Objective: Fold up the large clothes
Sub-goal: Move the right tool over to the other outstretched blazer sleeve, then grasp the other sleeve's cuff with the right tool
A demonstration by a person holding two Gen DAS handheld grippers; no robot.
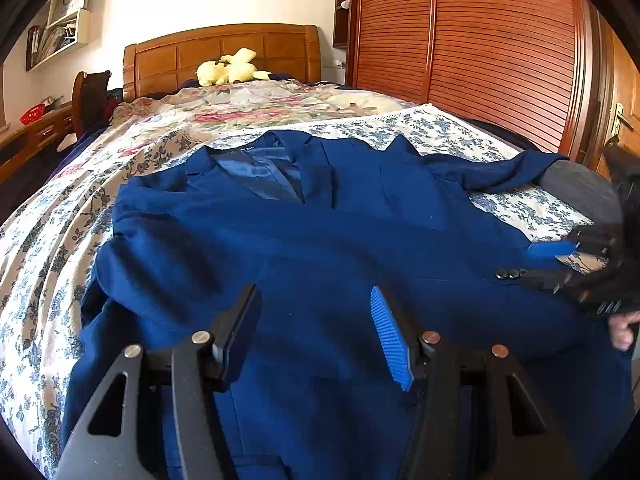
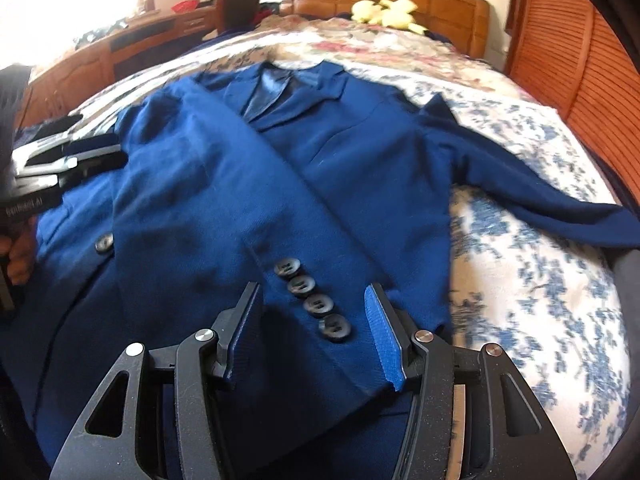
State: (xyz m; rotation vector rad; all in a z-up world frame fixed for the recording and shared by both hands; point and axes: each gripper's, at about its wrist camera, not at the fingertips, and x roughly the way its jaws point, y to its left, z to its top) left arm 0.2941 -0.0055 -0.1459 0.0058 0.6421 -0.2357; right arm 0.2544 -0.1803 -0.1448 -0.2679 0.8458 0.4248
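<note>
A dark blue suit jacket lies front up on the bed, collar toward the headboard. One sleeve is folded across its front, its cuff with several dark buttons lying between the fingers of my right gripper, which is open just above it. The other sleeve stretches out to the right over the bedspread. My left gripper is open and empty above the jacket's lower front. The right gripper also shows at the right edge of the left wrist view, the left gripper at the left edge of the right wrist view.
The bed has a blue-and-white floral bedspread and a wooden headboard with a yellow plush toy. A slatted wooden wardrobe stands on the right, a wooden desk and chair on the left.
</note>
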